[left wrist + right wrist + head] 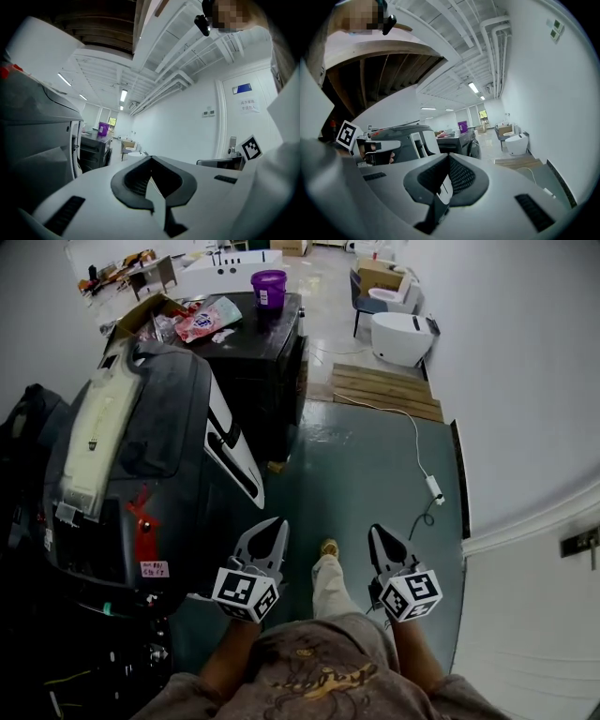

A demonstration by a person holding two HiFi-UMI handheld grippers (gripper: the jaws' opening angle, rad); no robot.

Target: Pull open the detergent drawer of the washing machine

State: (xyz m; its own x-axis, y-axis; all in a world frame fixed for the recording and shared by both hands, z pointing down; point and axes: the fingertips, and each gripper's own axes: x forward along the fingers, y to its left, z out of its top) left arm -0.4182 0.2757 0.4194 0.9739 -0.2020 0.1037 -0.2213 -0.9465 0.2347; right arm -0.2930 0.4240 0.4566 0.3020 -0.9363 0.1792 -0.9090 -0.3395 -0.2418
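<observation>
**Both grippers shut and empty, washing machine untouched**

The left gripper [277, 524] and right gripper [377, 532] are held side by side over the green floor [375, 474]. In both gripper views the jaws are pressed together with nothing between them. The washing machine [159, 427], dark grey with a white front edge, is seen to their left, near the left gripper and not touched. The detergent drawer cannot be picked out for certain. A long pale panel [94, 437] on the machine's top, far left, may be it. A light, rigid, smooth plastic drawer is expected, possibly stiff on its slide. It is best taken at the front lip or recess, with the jaws opened first.
</observation>
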